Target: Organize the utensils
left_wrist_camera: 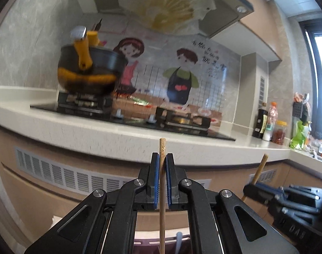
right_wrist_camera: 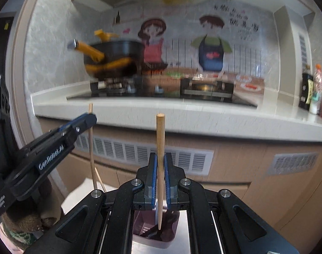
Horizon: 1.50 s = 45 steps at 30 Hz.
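Left gripper (left_wrist_camera: pixel 162 163) clamps one upright wooden chopstick (left_wrist_camera: pixel 162 190); right gripper (right_wrist_camera: pixel 160 163) pinches another chopstick (right_wrist_camera: pixel 160 169), above a purple utensil holder (right_wrist_camera: pixel 154 228).

We read "GenRobot.AI" in white letters along the side of the left gripper (right_wrist_camera: pixel 91 119); the wall mural's (right_wrist_camera: pixel 235 23) handwritten characters stay too blurred to read.
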Each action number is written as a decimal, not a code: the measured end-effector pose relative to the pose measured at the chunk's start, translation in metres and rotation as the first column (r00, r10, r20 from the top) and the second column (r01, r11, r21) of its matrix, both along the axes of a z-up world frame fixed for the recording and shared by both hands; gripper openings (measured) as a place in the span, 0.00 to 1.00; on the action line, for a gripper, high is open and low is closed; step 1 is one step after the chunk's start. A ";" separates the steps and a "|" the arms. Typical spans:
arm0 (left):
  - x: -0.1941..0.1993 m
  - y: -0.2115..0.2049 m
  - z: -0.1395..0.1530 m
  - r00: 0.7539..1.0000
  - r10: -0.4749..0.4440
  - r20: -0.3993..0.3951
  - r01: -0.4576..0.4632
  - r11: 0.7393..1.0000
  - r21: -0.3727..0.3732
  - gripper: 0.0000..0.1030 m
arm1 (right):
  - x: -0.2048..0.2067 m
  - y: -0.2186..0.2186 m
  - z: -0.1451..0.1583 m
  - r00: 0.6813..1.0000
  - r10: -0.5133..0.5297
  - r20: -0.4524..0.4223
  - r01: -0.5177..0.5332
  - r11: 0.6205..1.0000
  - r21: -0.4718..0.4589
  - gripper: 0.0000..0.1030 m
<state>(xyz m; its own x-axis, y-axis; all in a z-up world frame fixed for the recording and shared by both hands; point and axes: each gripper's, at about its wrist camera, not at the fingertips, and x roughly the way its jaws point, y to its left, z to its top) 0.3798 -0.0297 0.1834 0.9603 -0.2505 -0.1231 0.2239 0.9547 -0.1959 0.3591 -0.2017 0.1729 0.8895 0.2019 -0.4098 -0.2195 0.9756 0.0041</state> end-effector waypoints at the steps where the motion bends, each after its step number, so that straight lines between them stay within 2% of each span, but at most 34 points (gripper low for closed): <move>1: 0.004 -0.001 -0.010 1.000 -0.001 -0.014 0.001 1.000 0.000 0.06 | 0.004 0.001 -0.008 1.000 -0.001 -0.016 0.001 1.000 -0.003 0.06; 5: 0.023 0.000 -0.047 0.996 0.001 -0.090 -0.002 1.000 -0.006 0.06 | 0.022 0.001 -0.040 0.996 0.004 -0.093 -0.005 1.000 -0.003 0.06; 9: 0.038 0.000 -0.085 0.981 -0.011 -0.193 0.012 1.000 0.001 0.06 | 0.033 0.003 -0.073 0.982 0.031 -0.187 -0.031 1.000 0.005 0.06; 12: 0.045 -0.003 -0.113 0.964 -0.023 -0.266 0.030 0.999 0.022 0.07 | 0.036 0.007 -0.091 0.974 0.034 -0.226 -0.036 0.999 -0.006 0.07; 15: 0.050 -0.003 -0.127 0.955 -0.017 -0.295 0.024 0.999 0.022 0.07 | 0.036 0.008 -0.103 0.967 0.029 -0.251 -0.034 0.999 -0.017 0.07; 18: 0.050 0.002 -0.122 0.953 -0.022 -0.301 0.021 1.000 -0.007 0.06 | 0.035 0.010 -0.103 0.966 0.029 -0.257 -0.037 0.999 -0.025 0.07; 22: 0.042 0.004 -0.091 0.967 -0.017 -0.254 0.020 1.000 0.008 0.06 | 0.036 0.010 -0.097 0.970 0.025 -0.240 -0.034 0.999 -0.032 0.07; 25: 0.038 0.009 -0.081 0.960 -0.044 -0.276 0.040 0.999 -0.017 0.06 | 0.037 0.009 -0.098 0.968 0.022 -0.249 -0.030 0.999 -0.031 0.07; 28: 0.026 0.008 -0.085 0.949 -0.044 -0.313 0.052 0.998 0.019 0.07 | 0.037 0.005 -0.099 0.967 0.022 -0.253 -0.029 0.999 -0.023 0.07; 31: 0.008 0.012 -0.102 0.923 -0.049 -0.383 0.067 0.997 0.033 0.07 | 0.036 0.003 -0.097 0.969 0.020 -0.246 -0.026 0.999 -0.019 0.07; 35: -0.018 0.030 -0.132 0.884 -0.042 -0.466 0.048 0.999 0.001 0.13 | 0.034 0.003 -0.093 0.973 0.023 -0.230 -0.029 0.999 -0.022 0.07; 37: -0.027 0.044 -0.152 0.853 -0.035 -0.522 0.024 0.999 -0.027 0.34 | 0.034 0.006 -0.094 0.972 0.024 -0.232 -0.032 0.999 -0.033 0.07; 39: -0.031 0.055 -0.172 0.812 -0.028 -0.583 -0.001 0.999 -0.049 0.45 | 0.034 0.008 -0.095 0.971 0.022 -0.238 -0.033 0.998 -0.044 0.07; 42: -0.040 0.068 -0.202 0.754 -0.012 -0.657 -0.022 0.999 -0.043 0.45 | 0.035 0.009 -0.098 0.968 0.014 -0.250 -0.026 0.999 -0.045 0.07; 45: -0.053 0.071 -0.219 0.721 -0.026 -0.692 -0.005 0.999 -0.043 0.46 | 0.033 0.008 -0.096 0.970 0.006 -0.243 -0.017 0.999 -0.042 0.07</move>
<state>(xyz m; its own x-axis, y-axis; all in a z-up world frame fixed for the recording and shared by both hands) 0.3269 0.0410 -0.0358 0.6088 -0.2793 -0.7426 0.0209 0.9413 -0.3369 0.3920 -0.1938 0.0773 0.7601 0.1884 -0.6219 -0.2282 0.9735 0.0160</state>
